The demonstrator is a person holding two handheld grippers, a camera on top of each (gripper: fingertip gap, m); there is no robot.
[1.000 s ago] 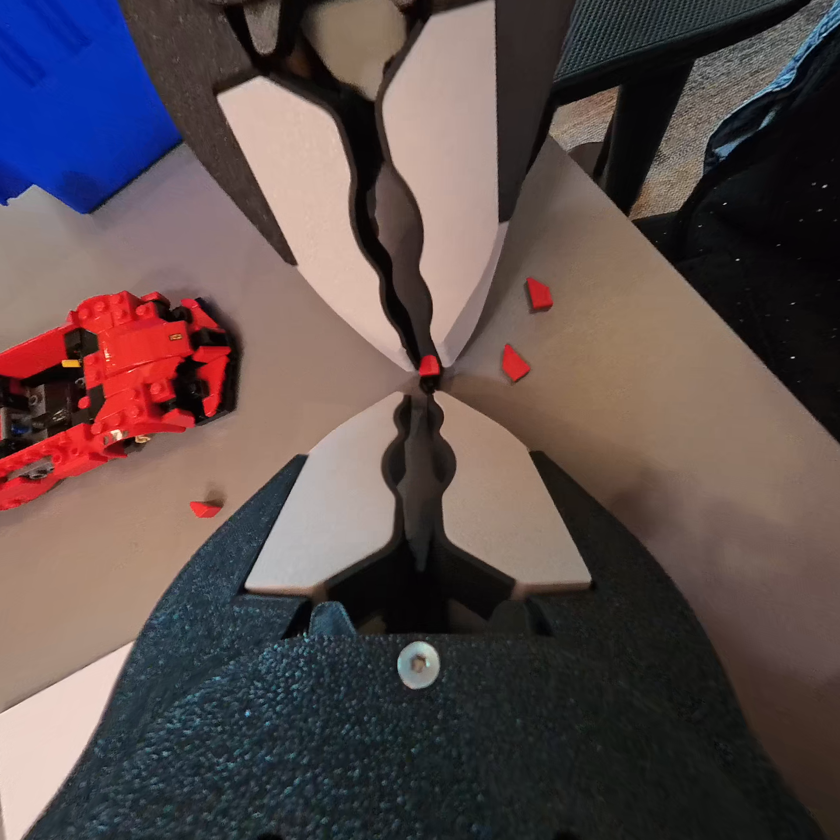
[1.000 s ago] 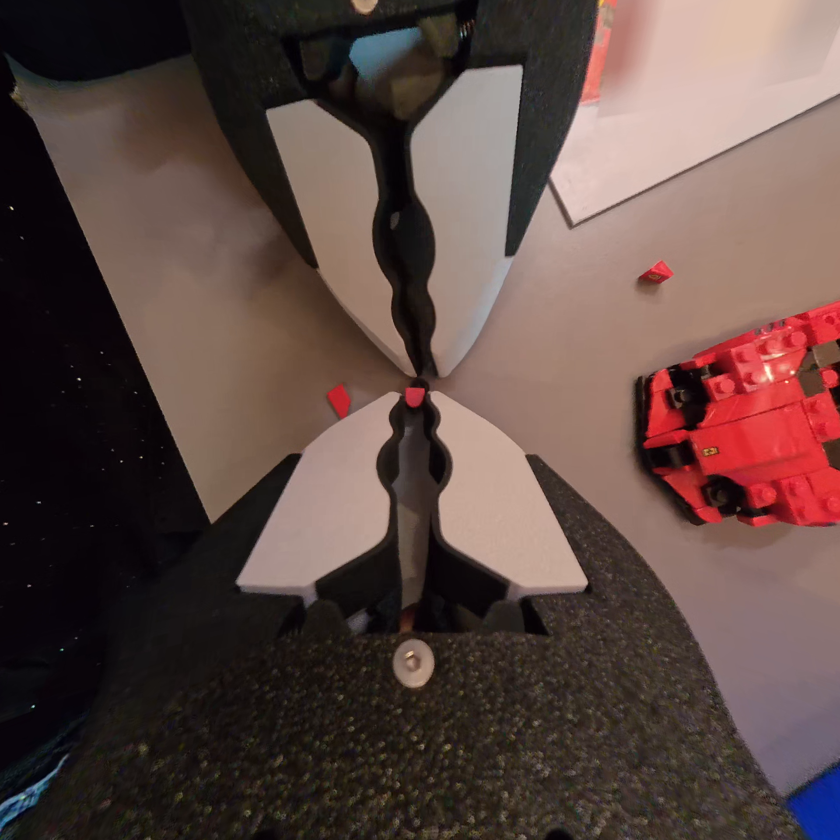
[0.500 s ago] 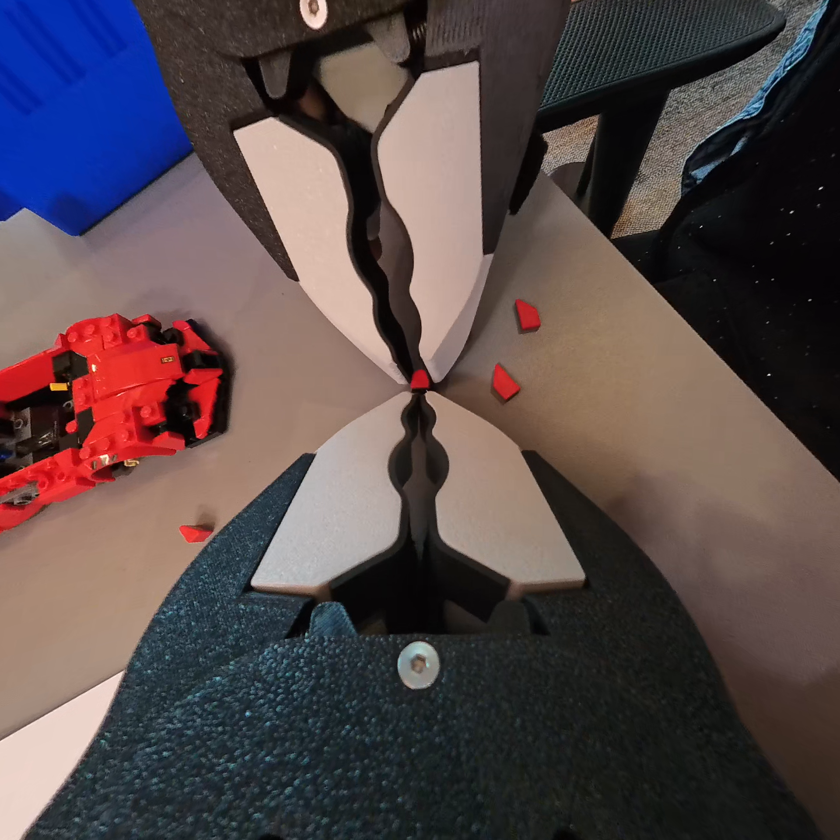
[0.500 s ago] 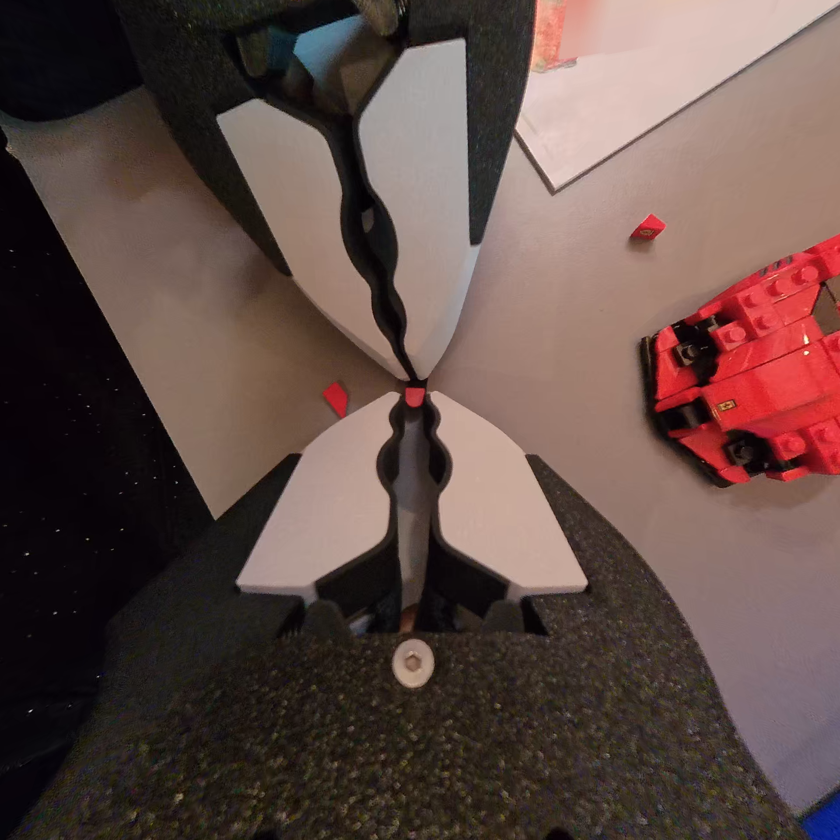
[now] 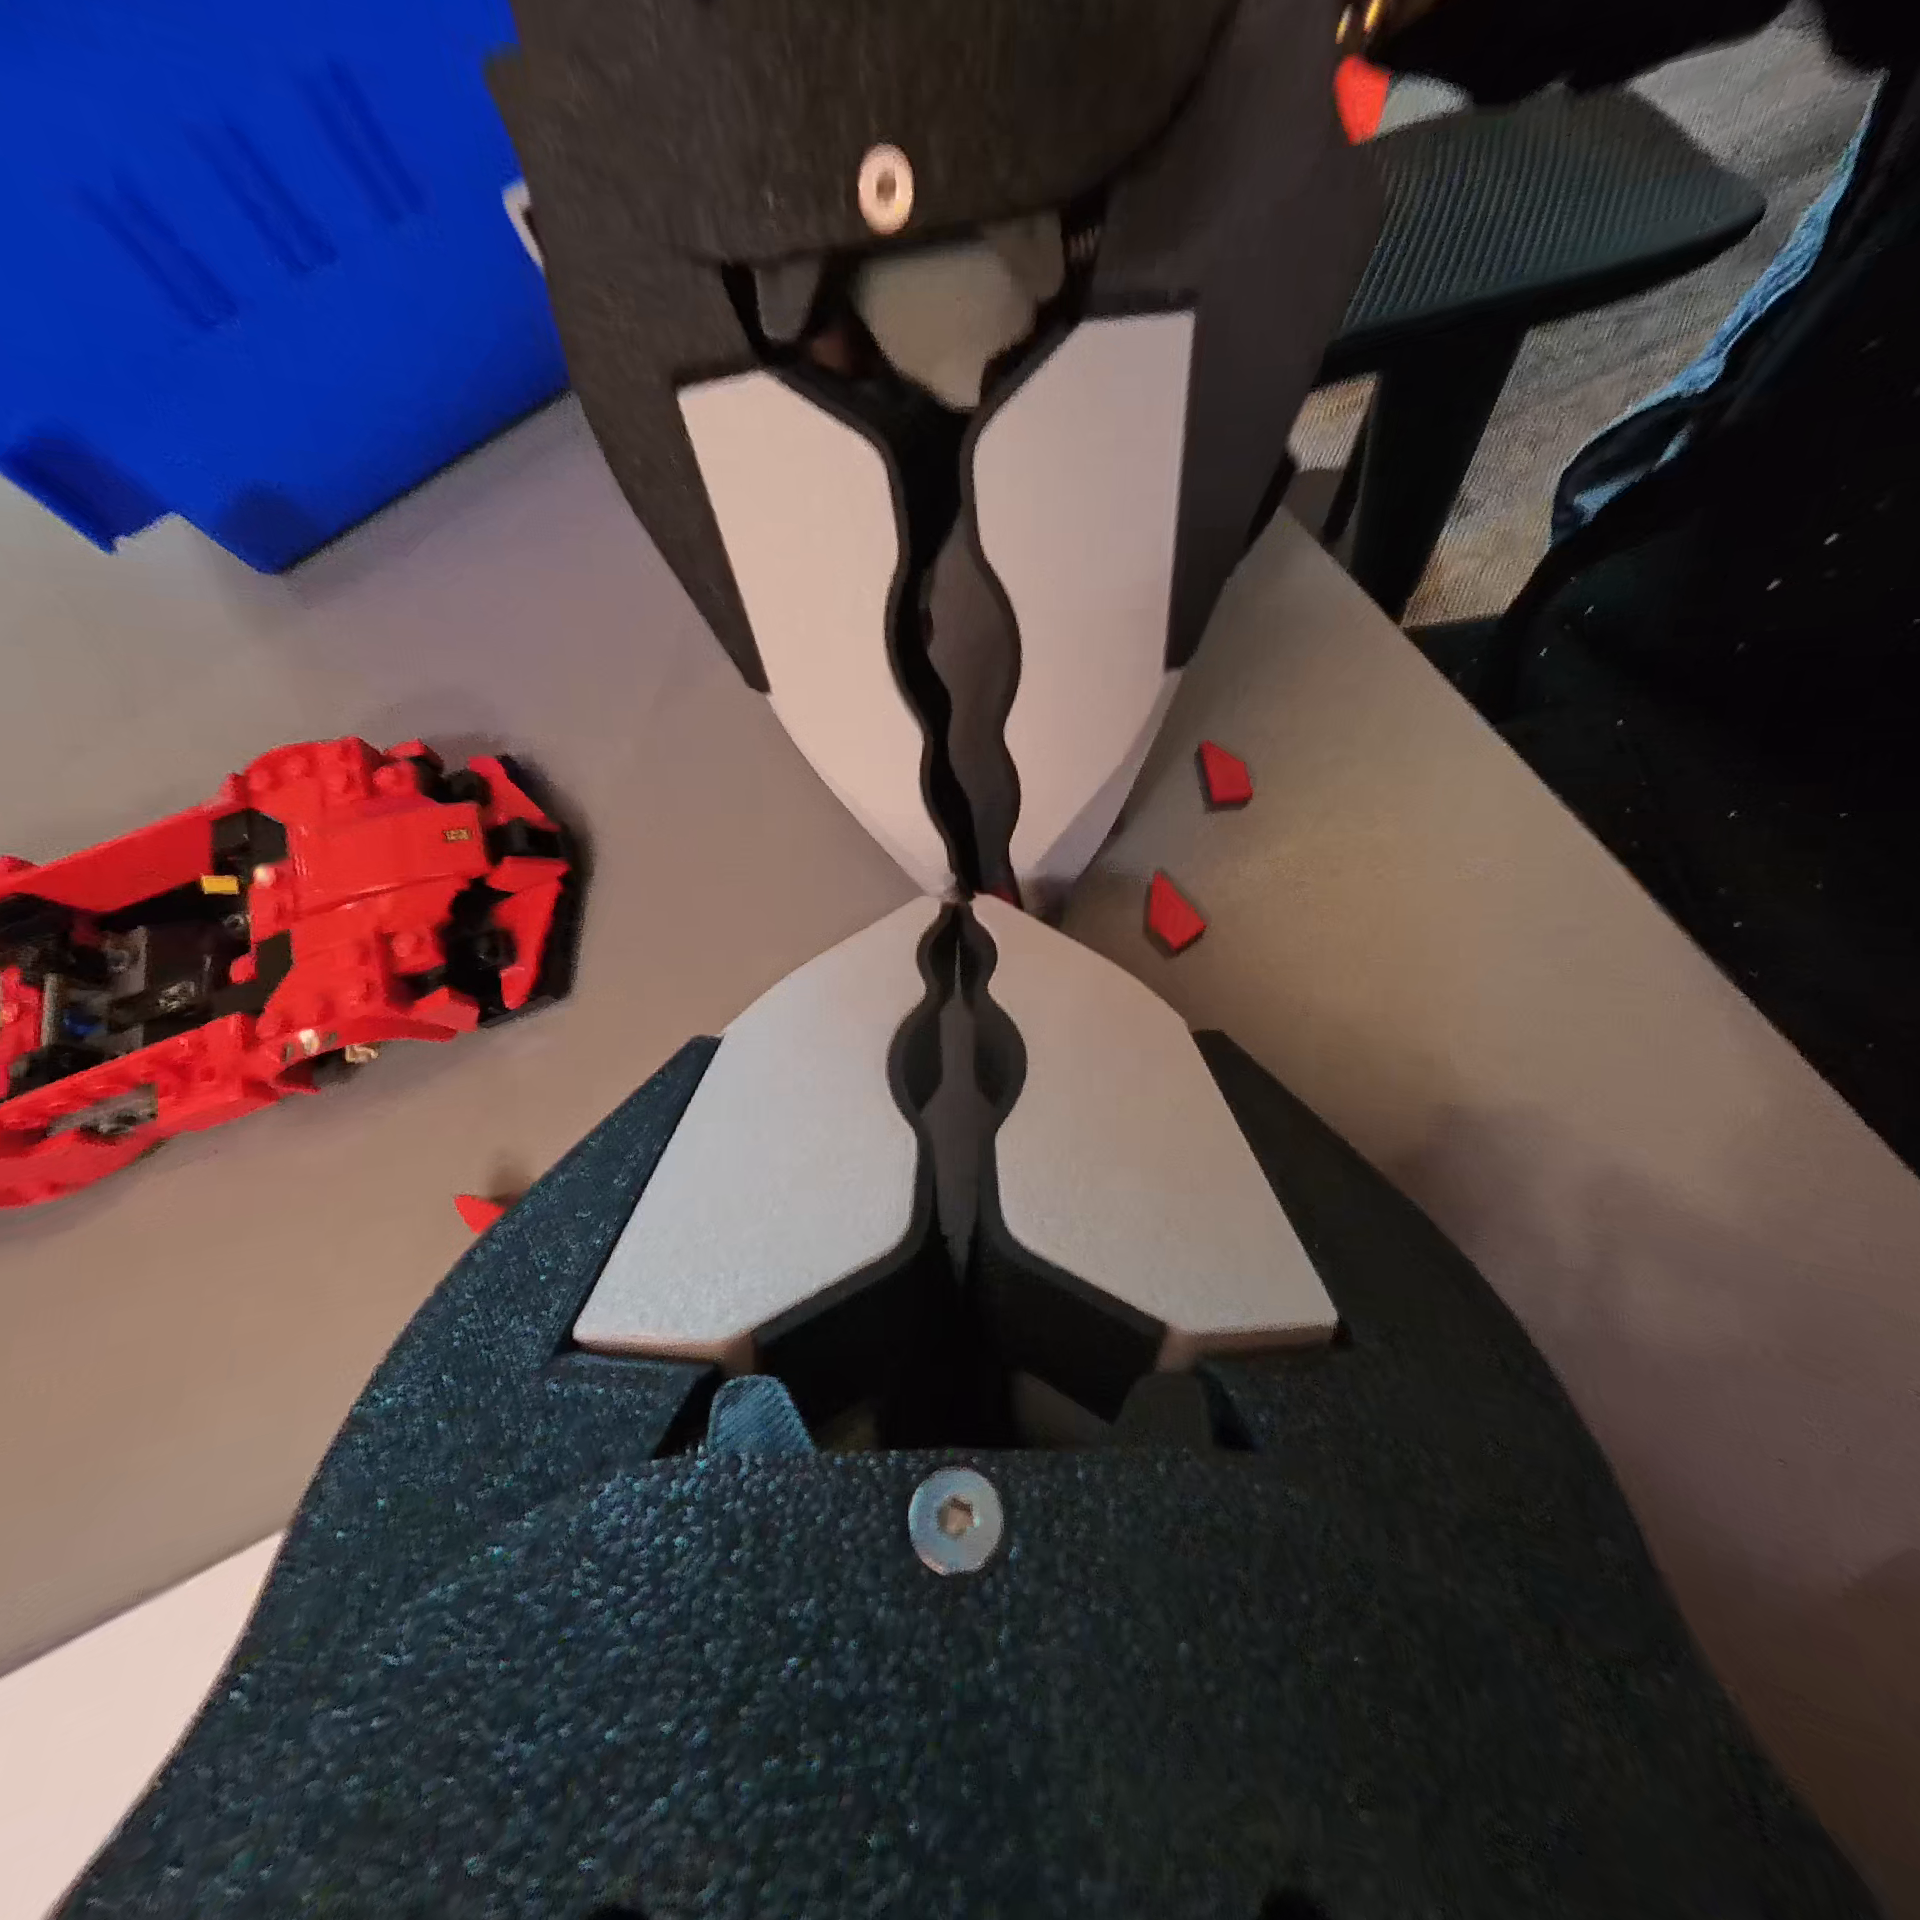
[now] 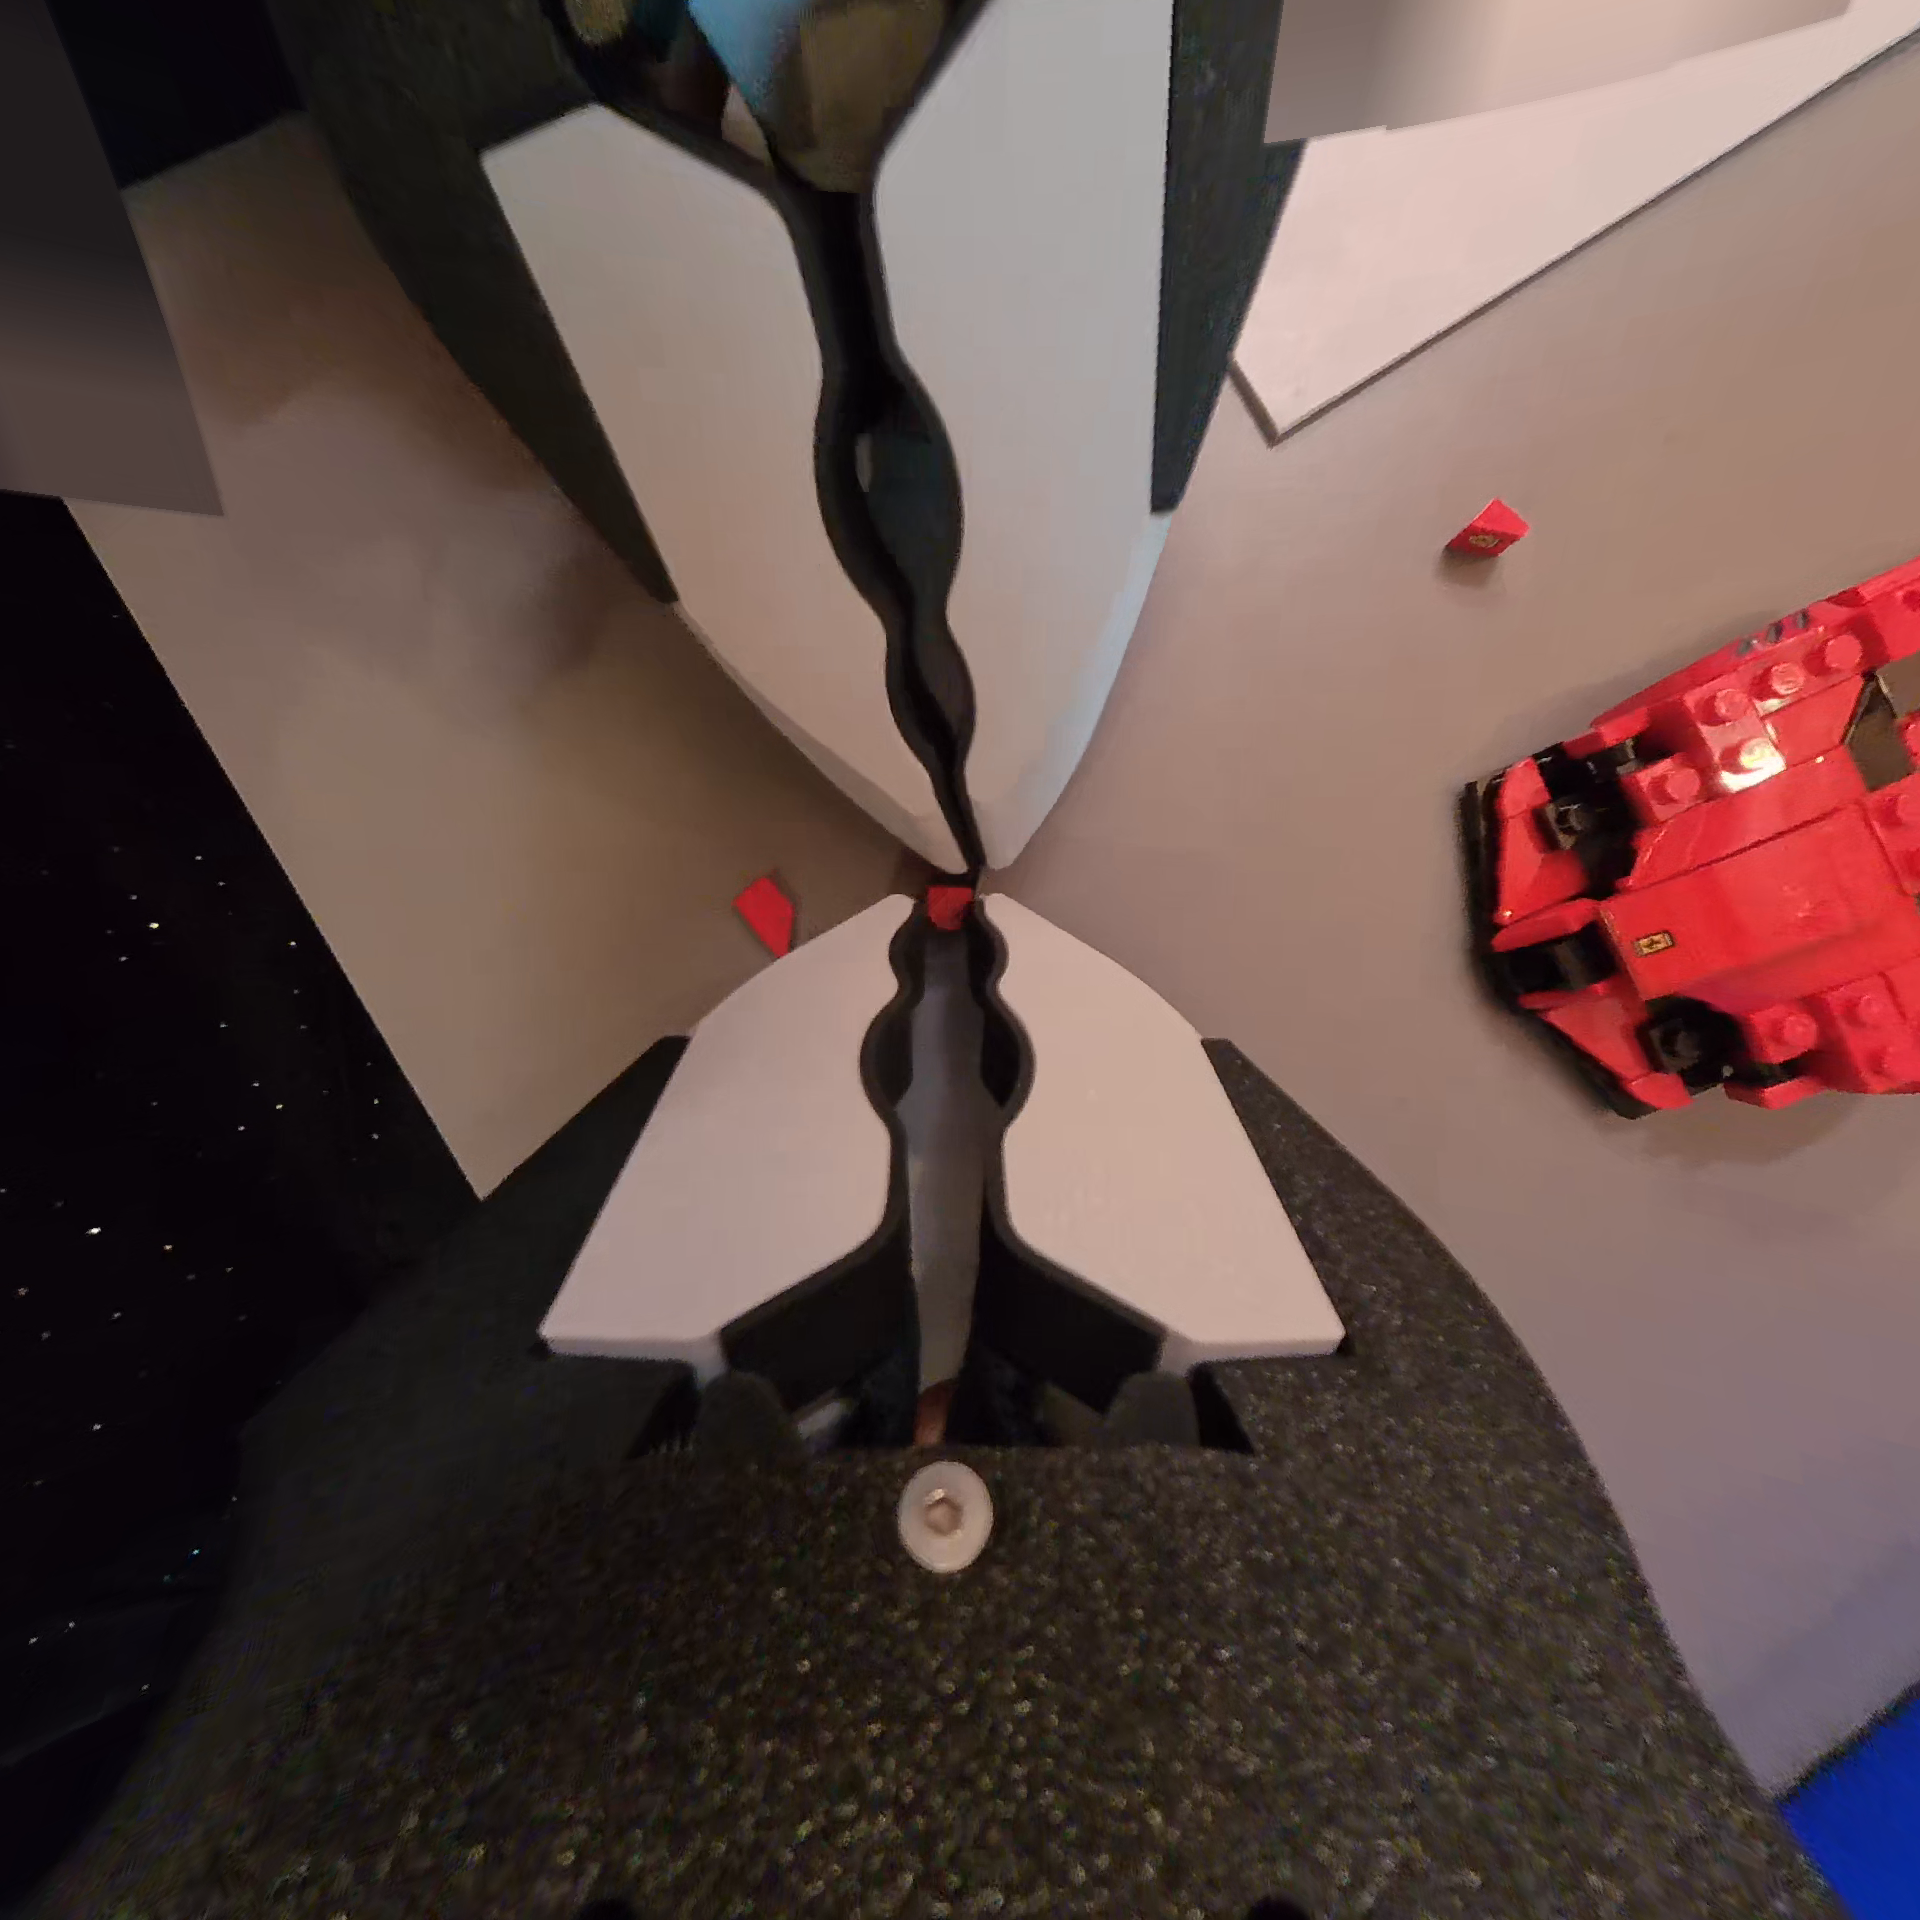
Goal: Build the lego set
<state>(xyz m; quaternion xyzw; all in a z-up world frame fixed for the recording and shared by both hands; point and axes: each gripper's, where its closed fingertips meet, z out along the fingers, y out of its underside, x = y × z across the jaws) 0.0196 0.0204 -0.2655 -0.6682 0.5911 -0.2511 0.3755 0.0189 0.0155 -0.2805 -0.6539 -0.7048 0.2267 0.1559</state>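
My two grippers meet tip to tip above the grey table [image 5: 1455,1143]. My right gripper [image 6: 948,914] is shut on a tiny red Lego piece [image 6: 948,902], pinched at its very tips. My left gripper [image 5: 954,920] is shut, and its tips touch that piece from the other side. In the left wrist view the piece [image 5: 1003,891] only peeks out beside the right gripper's tips. The part-built red and black Lego car [image 5: 312,935] lies on the table left of the grippers, and it also shows in the right wrist view [image 6: 1714,914].
Loose red pieces lie near the table edge [image 5: 1224,774] [image 5: 1174,912], with another by the car [image 5: 478,1208]. A blue bin [image 5: 208,260] stands behind the car. A white sheet [image 6: 1507,260] lies on the table. A black chair [image 5: 1507,239] and a person's dark clothing [image 5: 1766,727] are past the edge. Less than 4 cm separates the two grippers' tips.
Both grippers stay tip to tip. The right gripper has swung more upright in the left wrist view, and the red piece now sits mostly hidden behind its tips. The car has not moved.
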